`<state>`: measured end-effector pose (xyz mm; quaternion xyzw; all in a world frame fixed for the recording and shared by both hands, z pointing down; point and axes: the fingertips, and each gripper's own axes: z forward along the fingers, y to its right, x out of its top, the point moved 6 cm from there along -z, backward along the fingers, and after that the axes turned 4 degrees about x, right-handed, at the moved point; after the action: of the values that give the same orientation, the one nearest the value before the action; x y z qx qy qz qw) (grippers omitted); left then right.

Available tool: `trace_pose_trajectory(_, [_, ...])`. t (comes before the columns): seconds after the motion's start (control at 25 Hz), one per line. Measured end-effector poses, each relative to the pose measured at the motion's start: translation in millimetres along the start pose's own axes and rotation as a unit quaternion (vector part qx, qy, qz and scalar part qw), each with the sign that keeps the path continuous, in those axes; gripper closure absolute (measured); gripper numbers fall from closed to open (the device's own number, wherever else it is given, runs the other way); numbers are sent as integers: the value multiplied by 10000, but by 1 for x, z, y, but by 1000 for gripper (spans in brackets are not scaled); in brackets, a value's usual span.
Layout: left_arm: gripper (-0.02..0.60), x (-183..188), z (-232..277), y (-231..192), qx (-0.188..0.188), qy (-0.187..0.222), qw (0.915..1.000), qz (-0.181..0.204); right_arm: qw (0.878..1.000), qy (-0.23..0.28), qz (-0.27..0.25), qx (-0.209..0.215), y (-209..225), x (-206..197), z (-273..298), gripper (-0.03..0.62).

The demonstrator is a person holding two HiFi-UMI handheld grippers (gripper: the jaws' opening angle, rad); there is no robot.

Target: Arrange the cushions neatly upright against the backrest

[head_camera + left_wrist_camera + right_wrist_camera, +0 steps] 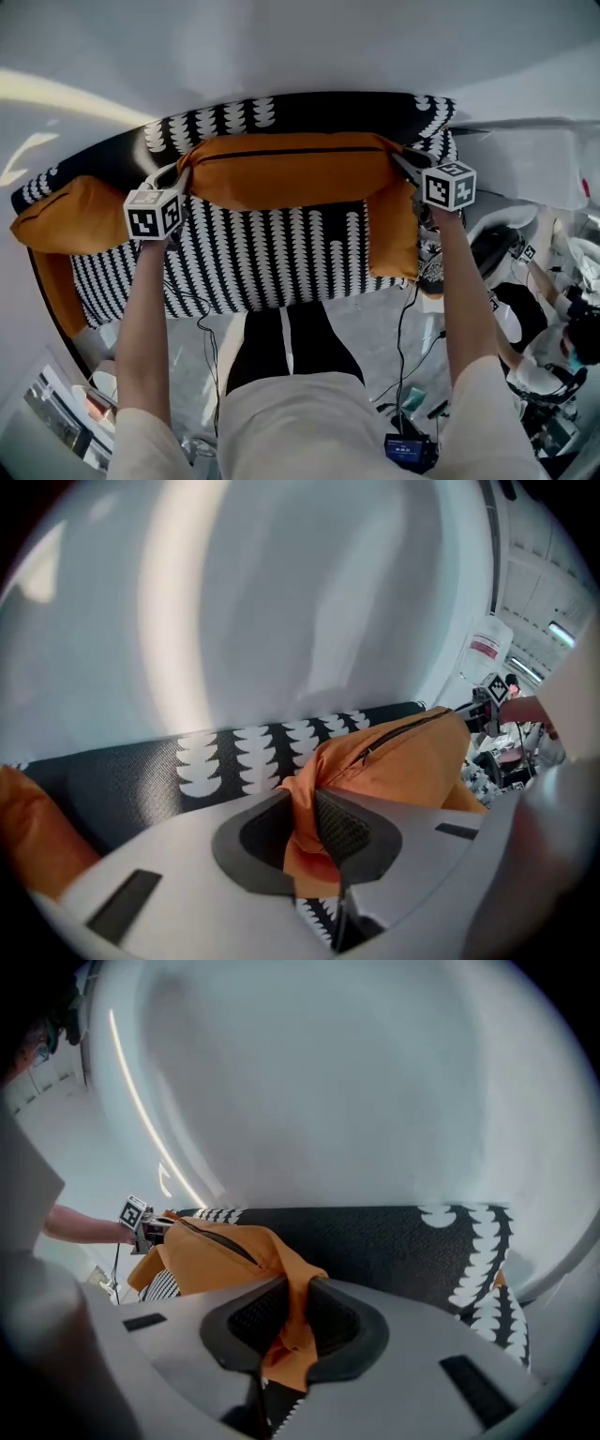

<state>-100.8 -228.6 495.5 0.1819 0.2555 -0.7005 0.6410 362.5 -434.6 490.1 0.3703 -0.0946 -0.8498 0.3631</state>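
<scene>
A long orange cushion with a dark zip along its top edge stands against the black-and-white patterned backrest of the sofa. My left gripper is shut on the cushion's left corner; orange fabric is pinched between its pads. My right gripper is shut on the right corner, with orange fabric bunched between the pads. A second orange cushion sits at the sofa's left end, and a third orange cushion stands on edge at the right end.
The patterned seat lies below the held cushion. A white wall rises behind the sofa. At the right are equipment, cables on the floor and a person sitting low.
</scene>
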Motion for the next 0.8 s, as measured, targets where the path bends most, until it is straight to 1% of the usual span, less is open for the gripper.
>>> trace_pose_trajectory(0.08, [515, 4, 7, 0, 187, 239, 9995, -97, 9998, 54, -119, -119, 7, 7, 8, 529])
trace_pose_trajectory(0.2, [515, 6, 14, 0, 317, 478, 9980, -254, 9991, 158, -229, -309, 14, 12, 15, 528])
trace_pose_trajectory(0.36, [515, 10, 17, -1, 539, 413, 9973, -277, 9975, 123, -350, -605, 16, 18, 27, 530])
trace_pose_trajectory(0.48, [514, 12, 17, -4, 671, 344, 9965, -360, 9964, 63, -330, -785, 17, 24, 39, 530])
trace_pose_trajectory(0.6, [508, 15, 17, -5, 660, 385, 9963, -380, 9964, 98, -252, -803, 23, 29, 43, 530])
trace_pose_trajectory(0.72, [499, 9, 9, -5, 659, 383, 9964, -363, 9965, 35, -294, -785, 21, 28, 44, 530])
trace_pose_trajectory(0.8, [483, 6, 3, -4, 690, 376, 9963, -338, 9957, -15, -351, -855, 18, 26, 41, 528])
